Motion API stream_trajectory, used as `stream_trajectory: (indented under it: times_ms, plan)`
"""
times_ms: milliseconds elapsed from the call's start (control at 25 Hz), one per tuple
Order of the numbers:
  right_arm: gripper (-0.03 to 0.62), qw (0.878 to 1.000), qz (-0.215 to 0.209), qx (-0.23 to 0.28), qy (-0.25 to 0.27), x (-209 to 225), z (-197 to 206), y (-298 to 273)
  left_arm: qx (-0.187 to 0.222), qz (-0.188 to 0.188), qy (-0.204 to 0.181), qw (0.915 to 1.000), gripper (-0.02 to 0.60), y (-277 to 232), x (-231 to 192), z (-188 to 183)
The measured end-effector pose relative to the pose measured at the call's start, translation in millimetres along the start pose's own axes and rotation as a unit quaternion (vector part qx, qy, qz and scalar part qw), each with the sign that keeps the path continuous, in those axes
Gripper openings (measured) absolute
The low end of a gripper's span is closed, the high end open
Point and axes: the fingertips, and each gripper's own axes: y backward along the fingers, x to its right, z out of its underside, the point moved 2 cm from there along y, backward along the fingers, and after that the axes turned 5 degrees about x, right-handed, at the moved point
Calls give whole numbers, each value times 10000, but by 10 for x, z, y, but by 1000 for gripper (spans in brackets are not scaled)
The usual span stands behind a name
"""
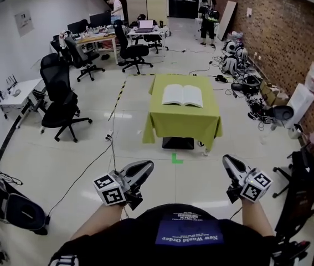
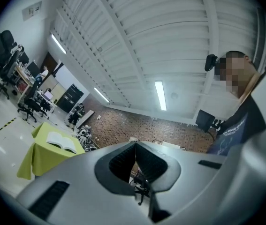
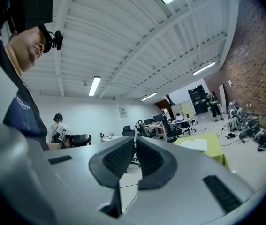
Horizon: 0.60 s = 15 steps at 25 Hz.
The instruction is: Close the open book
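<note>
Book: open white book (image 1: 183, 95), matt paper pages.
Table cover: yellow-green cloth (image 1: 182, 125), soft and matt.
Floor: pale hard floor (image 1: 79, 165), smooth and shiny.
Wall: red-brown brick wall (image 1: 267, 32), rough.
Grippers: left gripper (image 2: 135, 146) and right gripper (image 3: 135, 143), smooth grey plastic, ribbed black pads (image 3: 118, 157).

So the book (image 1: 183, 95) is lying wide open and flat, white pages facing up, spine running front to back. It sits roughly mid-top of the small counter (image 1: 181, 121) with the lime-green cloth, a bit toward the counter's far edge.
</note>
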Motion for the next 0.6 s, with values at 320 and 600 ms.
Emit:
stream_trajectory:
  times_ms: [320,600]
  plan:
    - [8,9999,84,16,-96,194,103,-884,-82,143,113,9998,8,-33,-887,-341]
    - [15,9995,23,-111,-282,749,139,-1357,-113,-112,252,9996,8,-335,-1431,-392]
